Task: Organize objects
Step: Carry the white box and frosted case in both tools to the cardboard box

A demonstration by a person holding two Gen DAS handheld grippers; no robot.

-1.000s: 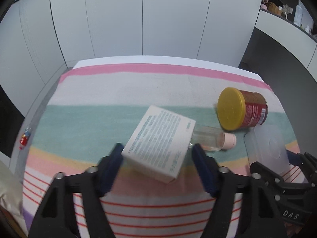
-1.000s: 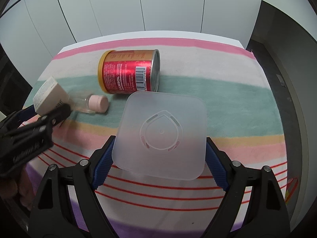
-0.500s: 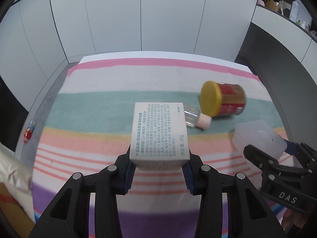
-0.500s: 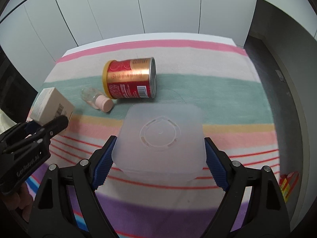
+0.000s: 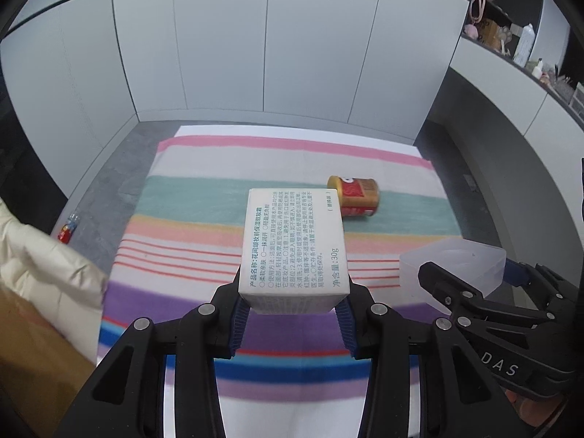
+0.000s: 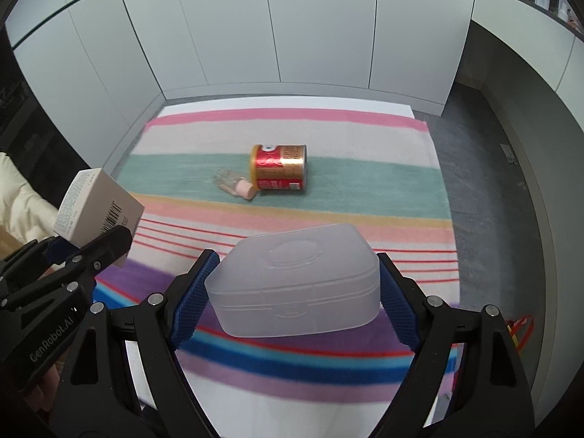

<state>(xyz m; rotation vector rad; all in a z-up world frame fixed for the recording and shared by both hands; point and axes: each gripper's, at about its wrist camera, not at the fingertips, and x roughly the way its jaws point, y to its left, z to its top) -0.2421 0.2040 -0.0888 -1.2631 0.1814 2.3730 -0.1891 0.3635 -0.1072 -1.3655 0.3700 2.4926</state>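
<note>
While left claw [image 5: 292, 323] clenches carton [image 5: 294, 246] and right claw [image 6: 292, 292] grips plastic box [image 6: 295, 277], both now lifted off striped counter [image 6: 365, 182]; can [image 6: 279, 168], bottle [image 6: 235, 185] left lying behind, unsorted.

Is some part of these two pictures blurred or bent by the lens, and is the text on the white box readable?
Left wrist view: the print on the white box is sharp, and the wall panels curve from fisheye distortion. Right wrist view: the red can and small bottle look slightly smeared, while the translucent plastic box is sharp.
</note>
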